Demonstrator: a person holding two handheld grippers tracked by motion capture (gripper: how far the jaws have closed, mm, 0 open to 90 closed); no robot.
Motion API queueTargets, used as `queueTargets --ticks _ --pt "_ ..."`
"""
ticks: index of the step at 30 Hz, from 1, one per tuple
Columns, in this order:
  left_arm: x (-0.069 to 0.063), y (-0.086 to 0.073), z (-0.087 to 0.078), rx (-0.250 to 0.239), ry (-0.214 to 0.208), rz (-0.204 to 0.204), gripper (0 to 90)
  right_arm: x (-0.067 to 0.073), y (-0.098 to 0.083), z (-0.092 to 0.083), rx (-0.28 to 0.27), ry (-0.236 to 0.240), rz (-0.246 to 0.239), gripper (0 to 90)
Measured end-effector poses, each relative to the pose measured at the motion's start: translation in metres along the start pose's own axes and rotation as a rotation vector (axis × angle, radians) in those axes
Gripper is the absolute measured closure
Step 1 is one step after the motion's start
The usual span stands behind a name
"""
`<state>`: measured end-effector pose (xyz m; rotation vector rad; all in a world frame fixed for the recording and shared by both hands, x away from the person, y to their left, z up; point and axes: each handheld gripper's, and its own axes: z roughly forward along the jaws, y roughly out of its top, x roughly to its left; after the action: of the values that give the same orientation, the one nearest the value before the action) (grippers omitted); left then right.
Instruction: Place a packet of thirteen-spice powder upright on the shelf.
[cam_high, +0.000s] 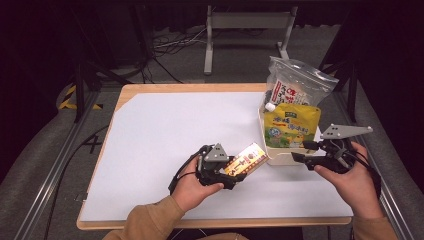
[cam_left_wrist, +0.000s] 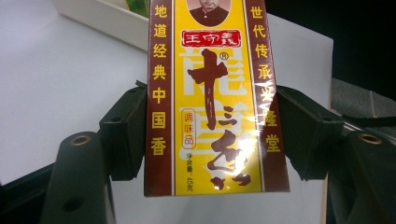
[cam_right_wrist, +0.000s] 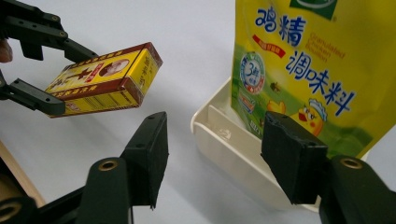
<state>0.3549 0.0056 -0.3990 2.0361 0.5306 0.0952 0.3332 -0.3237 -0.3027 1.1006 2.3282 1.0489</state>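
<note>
Left gripper view: box (cam_left_wrist: 210, 98) top cut off, tray (cam_left_wrist: 100, 18) mostly hidden.

We see a yellow and dark red seasoning box (cam_high: 245, 160) with Chinese lettering, clamped at its long sides, lifted off the white table sheet, just beside the white tray.

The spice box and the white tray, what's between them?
Nothing: bare white table separates the spice box from the tray, as the right gripper view shows.
</note>
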Motion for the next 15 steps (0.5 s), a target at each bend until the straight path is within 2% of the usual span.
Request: queueTargets --ticks 3,7,15 --pt "0.001 0.000 -0.002 -0.009 0.017 0.013 32.2 0.003 0.010 -0.001 0.009 0.011 -0.007 42.8" --pt "0.003 -0.001 -0.004 -0.036 0.023 0.008 32.2 0.006 0.020 0.001 0.023 0.034 -0.016 44.1" --pt "0.004 -0.002 -0.008 -0.073 0.078 0.031 32.2 0.011 0.042 0.004 0.040 0.097 0.016 47.0"
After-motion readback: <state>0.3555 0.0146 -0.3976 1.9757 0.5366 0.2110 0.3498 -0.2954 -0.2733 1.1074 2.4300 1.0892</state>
